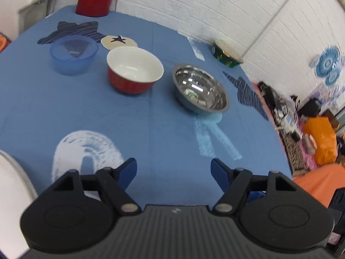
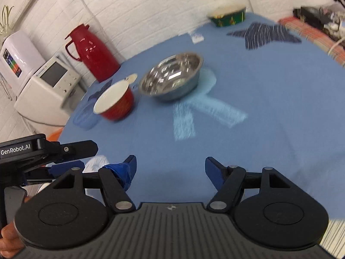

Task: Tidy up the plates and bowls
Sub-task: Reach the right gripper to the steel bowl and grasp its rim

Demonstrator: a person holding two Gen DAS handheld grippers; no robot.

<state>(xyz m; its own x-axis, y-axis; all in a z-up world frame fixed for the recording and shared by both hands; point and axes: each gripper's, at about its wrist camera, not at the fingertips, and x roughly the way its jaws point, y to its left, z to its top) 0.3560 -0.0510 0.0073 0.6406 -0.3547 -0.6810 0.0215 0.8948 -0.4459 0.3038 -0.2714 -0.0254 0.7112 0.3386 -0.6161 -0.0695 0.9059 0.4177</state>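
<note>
Left wrist view: both tongs (image 1: 173,168) (image 2: 170,166) gape empty. Steel bowl (image 1: 199,88) beside the red bowl (image 1: 133,71) looks slippery, might skid off a rim pinch.

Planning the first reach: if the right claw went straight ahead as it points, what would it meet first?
Probably the steel bowl, roughly ahead of the open right claw; only bare blue tablecloth lies between, though depth is unclear.

The right gripper (image 2: 170,168) hangs over the blue tablecloth (image 2: 258,108) with its jaws spread wide and nothing between them. Ahead, the steel bowl (image 2: 171,77) sits just beside the red bowl (image 2: 115,102), a blue bowl (image 2: 85,115) behind it near the left edge. A red thermos (image 2: 91,51) stands at the far left edge, a green bowl (image 2: 228,16) at the far edge.
</note>
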